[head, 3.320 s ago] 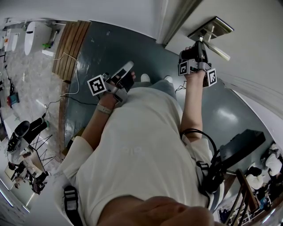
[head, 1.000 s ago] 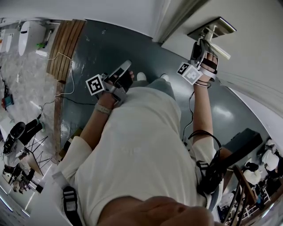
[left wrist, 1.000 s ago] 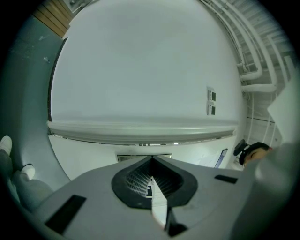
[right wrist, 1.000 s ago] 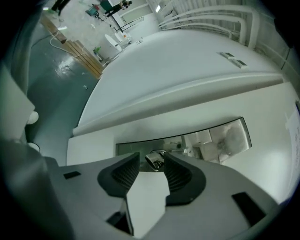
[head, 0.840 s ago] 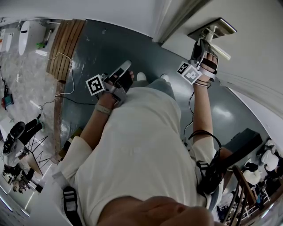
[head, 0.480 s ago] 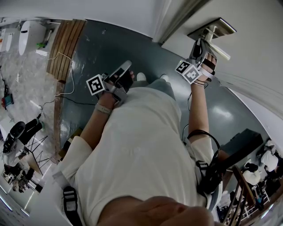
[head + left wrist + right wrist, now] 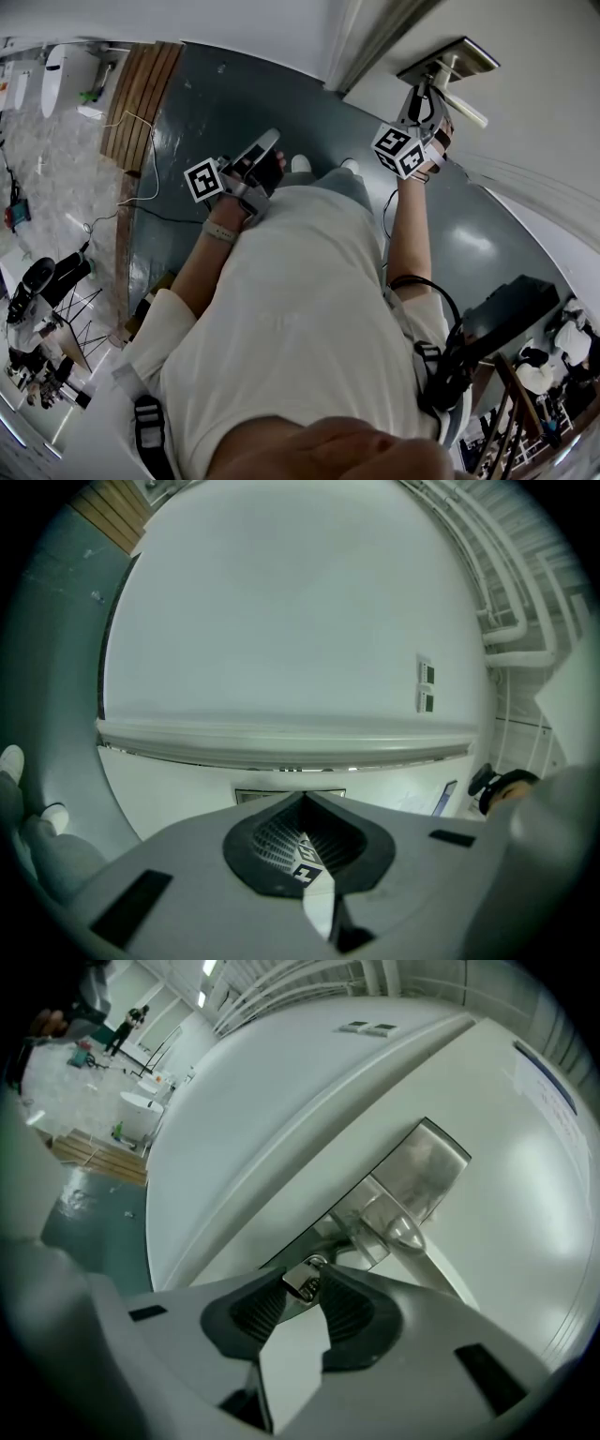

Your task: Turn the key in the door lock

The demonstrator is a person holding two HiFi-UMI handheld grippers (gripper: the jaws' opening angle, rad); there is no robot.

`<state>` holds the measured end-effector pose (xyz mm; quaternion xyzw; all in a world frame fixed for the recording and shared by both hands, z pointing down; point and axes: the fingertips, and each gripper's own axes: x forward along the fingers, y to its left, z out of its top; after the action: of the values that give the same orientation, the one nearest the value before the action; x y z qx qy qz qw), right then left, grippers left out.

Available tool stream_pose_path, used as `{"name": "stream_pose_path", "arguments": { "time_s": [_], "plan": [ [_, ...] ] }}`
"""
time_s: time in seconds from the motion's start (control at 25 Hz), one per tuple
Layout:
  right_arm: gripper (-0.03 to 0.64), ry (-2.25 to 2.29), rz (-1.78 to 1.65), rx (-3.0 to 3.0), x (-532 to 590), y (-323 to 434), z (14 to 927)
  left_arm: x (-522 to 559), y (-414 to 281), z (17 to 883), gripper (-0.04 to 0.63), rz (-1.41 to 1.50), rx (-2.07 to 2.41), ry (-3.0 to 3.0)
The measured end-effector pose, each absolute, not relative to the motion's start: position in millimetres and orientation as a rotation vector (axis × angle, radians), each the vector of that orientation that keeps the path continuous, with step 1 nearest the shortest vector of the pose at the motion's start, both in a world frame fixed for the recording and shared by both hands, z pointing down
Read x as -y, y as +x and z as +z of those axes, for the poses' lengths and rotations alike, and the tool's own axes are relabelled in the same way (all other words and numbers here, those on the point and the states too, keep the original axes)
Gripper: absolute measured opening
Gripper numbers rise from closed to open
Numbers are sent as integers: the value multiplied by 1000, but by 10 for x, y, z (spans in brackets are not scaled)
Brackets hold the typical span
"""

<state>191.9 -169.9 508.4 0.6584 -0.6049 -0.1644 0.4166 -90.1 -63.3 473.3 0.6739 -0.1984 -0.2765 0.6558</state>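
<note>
Head view: a person (image 7: pixel 300 319) in a pale shirt stands on a dark grey-green floor (image 7: pixel 225 94), seen from above. The right gripper (image 7: pixel 422 92) is raised to the far right, its tip up against the metal lock plate (image 7: pixel 450 60) on the white door (image 7: pixel 544 112). The lever handle (image 7: pixel 463 106) sticks out from that plate just beside the gripper, and the gripper's marker cube (image 7: pixel 398 150) faces the camera. The left gripper (image 7: pixel 268 143) is held lower and to the left, in front of the body, well apart from the door and touching nothing.

Left gripper view: the jaws are together with nothing between them. Beyond them is a plain white wall (image 7: pixel 281 621) with a horizontal rail (image 7: pixel 281 735) running across it.

Right gripper view: the jaws have just been closing, and their ribbed dark pads (image 7: pixel 255 1309) are clamped on the metal head of the key (image 7: pixel 301 1282). The key sits at the near end of the lock plate, below the lever handle. Its blade runs away from the camera toward the plate and is hidden behind the head. The plate lies at a slant across the white door. Far to the left, the floor and a bright room show past the door's edge.
</note>
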Motion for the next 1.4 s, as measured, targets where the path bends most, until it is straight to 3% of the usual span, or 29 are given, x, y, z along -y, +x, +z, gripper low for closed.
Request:
{"name": "stream_pose_path", "arguments": {
  "time_s": [0.8, 0.92, 0.96, 1.4],
  "plan": [
    [112, 1963, 74, 1873, 1721, 1944, 5016, 638, -955, 4722, 8, -630, 464, 1519],
    [103, 2037, 245, 1967, 1722, 1962, 5035, 653, -974, 4719, 8, -632, 466, 1514],
    [71, 2073, 324, 2009, 1721, 1966, 5039, 655, -980, 4718, 8, -632, 467, 1513],
    [72, 2313, 912, 2260, 1673, 2013, 5006, 638, -1002, 4723, 8, -636, 475, 1507]
  ]
}}
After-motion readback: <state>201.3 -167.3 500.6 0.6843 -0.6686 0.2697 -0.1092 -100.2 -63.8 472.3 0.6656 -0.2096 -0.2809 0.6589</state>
